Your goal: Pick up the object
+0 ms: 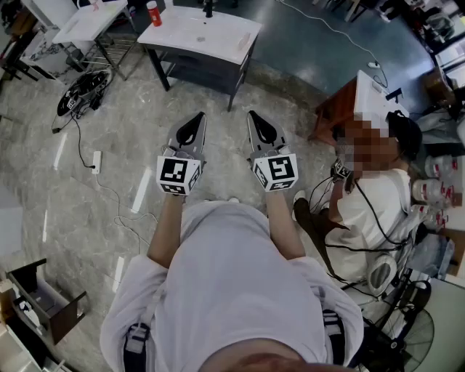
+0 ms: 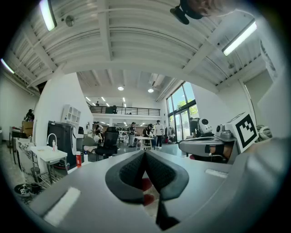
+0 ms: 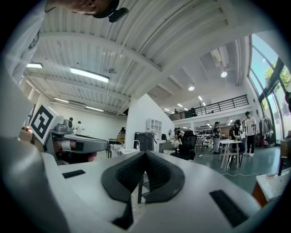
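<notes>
**Operator:** Report the state of both claws.

**Me:** My left claw (image 1: 197, 116) and my right claw (image 1: 254, 115) are both closed, pads meeting tip to tip. Each gripper view shows nothing between them. Both point level, side by side, over the floor (image 1: 109, 182).

**Operator:** Locate the thing to be picked up.

**Me:** The task does not name it. My best candidate is the red can (image 1: 153, 13), which stands at the far left corner of the table (image 1: 196, 33). A small dark item stands further along the far edge, but it is too small to identify.

**Operator:** Give the relation that governs the approach.

**Me:** The table lies straight ahead of both claws and well apart from them, with open floor between. The can lies ahead and to the left, so my left claw is the nearer one. The can stands upright, so its long axis is vertical. A level claw, as mine are held now, would meet it from the side. I judge that the pads must open before any contact.

**Operator:** List any readable writing.

**Me:** None. The cube on each claw carries black-and-white square markers, which are patterns and not words. Any label on the can is too small to read.
</notes>
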Demonstrator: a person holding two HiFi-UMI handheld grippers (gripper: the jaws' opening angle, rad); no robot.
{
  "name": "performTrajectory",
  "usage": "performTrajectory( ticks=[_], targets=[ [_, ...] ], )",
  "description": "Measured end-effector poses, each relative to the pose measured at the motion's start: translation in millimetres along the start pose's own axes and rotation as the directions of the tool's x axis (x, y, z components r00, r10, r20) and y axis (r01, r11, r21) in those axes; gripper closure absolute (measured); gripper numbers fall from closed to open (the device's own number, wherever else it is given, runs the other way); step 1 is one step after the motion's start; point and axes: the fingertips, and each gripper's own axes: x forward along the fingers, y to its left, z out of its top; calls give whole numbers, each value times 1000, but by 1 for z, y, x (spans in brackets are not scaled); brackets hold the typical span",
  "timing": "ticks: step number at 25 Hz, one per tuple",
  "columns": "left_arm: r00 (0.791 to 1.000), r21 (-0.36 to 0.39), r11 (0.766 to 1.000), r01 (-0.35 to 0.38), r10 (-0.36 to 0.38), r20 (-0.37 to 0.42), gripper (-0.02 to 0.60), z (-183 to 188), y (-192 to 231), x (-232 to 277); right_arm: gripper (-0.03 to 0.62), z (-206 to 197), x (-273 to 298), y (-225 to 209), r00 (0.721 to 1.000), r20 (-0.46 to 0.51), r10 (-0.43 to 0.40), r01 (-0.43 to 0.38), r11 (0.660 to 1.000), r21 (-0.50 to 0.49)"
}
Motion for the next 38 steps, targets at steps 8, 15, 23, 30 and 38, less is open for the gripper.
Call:
performTrajectory(
  ticks=[8, 15, 23, 30, 38],
  targets=[
    [1000, -7, 1000, 6, -6, -9, 581, -5, -1, 1, 594, -1, -1, -1, 1000, -9, -5, 5, 1000, -8],
    [1000, -7, 1000, 0, 0, -27, 581, -14, -8, -7, 591, -9, -14, -1, 1000, -16, -23, 23, 1000, -7],
    [994, 12, 997, -81, 82, -68, 581, -32, -10, -9, 592, -37, -37, -26, 998, -50, -27, 29, 999, 43],
    [991, 32, 995, -90, 93, -94, 581, -38, -32, 4, 592, -48, -53, -56, 998, -45, -35, 38, 997, 71],
    [992, 57, 995, -85, 90, -90, 581, -36, -40, 39, 592, -59, -55, -79, 998, -48, -37, 41, 996, 84]
  ],
)
